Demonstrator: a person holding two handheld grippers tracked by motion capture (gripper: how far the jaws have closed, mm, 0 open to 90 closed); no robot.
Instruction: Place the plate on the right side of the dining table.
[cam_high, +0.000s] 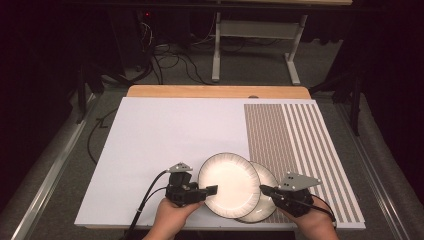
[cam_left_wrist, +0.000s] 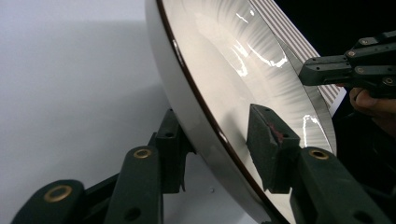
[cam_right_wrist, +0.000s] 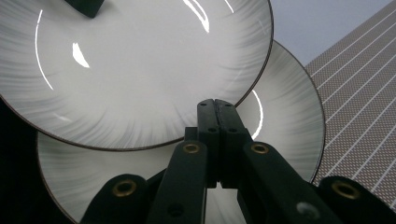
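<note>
At the near edge of the desk (cam_high: 150, 130), the left gripper (cam_high: 209, 190) has its fingers (cam_left_wrist: 268, 140) clamped on the left rim of the upper plate (cam_high: 228, 184), which tilts, face turned up and rightward, overlapping the lower plate (cam_high: 264, 200). The right gripper (cam_high: 264, 189), fingers pressed together, empty, points at the plates' right side.

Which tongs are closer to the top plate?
Left. The left tongs straddle the top plate's left rim, one jaw on each face. The right tongs, shut, sit just off its right edge.
</note>
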